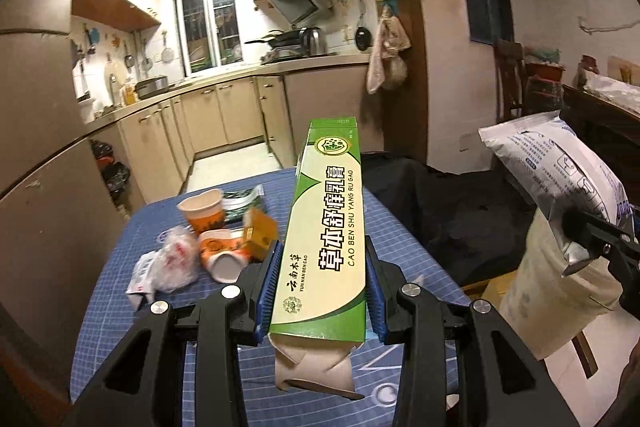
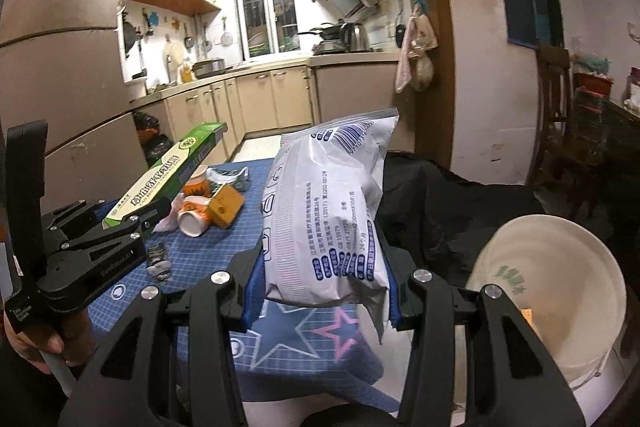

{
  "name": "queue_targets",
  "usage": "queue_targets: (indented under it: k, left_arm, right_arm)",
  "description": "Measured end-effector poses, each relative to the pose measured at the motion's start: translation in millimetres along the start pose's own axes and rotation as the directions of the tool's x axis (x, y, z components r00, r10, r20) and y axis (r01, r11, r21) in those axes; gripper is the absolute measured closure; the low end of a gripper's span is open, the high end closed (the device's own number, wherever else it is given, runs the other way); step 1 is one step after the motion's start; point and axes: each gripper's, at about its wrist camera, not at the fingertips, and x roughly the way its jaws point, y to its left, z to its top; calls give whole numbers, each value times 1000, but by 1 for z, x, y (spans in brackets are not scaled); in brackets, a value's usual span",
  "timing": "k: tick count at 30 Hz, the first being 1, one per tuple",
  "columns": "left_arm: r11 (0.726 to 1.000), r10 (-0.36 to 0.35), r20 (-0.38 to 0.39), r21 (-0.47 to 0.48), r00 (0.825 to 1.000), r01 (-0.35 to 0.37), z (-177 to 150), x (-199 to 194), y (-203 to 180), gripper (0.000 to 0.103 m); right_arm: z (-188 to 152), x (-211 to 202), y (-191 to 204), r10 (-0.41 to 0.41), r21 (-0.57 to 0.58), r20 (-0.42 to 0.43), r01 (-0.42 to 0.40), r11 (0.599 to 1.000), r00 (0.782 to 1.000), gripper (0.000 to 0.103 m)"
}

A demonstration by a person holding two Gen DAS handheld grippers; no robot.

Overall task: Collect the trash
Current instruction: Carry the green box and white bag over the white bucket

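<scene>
Right wrist view: the right claw (image 2: 324,291) grips a white pouch (image 2: 326,215), the left claw (image 1: 320,291) a green box (image 1: 330,227); keep both clamped until over the white bucket (image 2: 560,307), below-right.

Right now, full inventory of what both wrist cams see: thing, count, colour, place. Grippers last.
Carton box: 1, green and cream, clamped in left gripper.
Plastic pouch: 1, white with blue print, clamped in right gripper.
Paper cups: 2, orange and white, on table, one upright, one tipped.
Small box: 1, yellow, beside the cups.
Crumpled plastic bag: 1, clear and white, table's left.
Dark wrapper: 1, green, behind the cups.
Bucket: 1, white, right of table.
Table cover: 1, blue grid.
Left gripper: 1, black, blue pads.
Right gripper: 1, black, blue pads.
</scene>
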Motion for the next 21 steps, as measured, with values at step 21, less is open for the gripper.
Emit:
queue_targets:
  k: [21]
  left_arm:
    - [968, -193, 6, 164, 981, 189, 21, 18, -132, 63]
  right_arm:
    - [-11, -39, -97, -213, 115, 33, 208, 971, 977, 59]
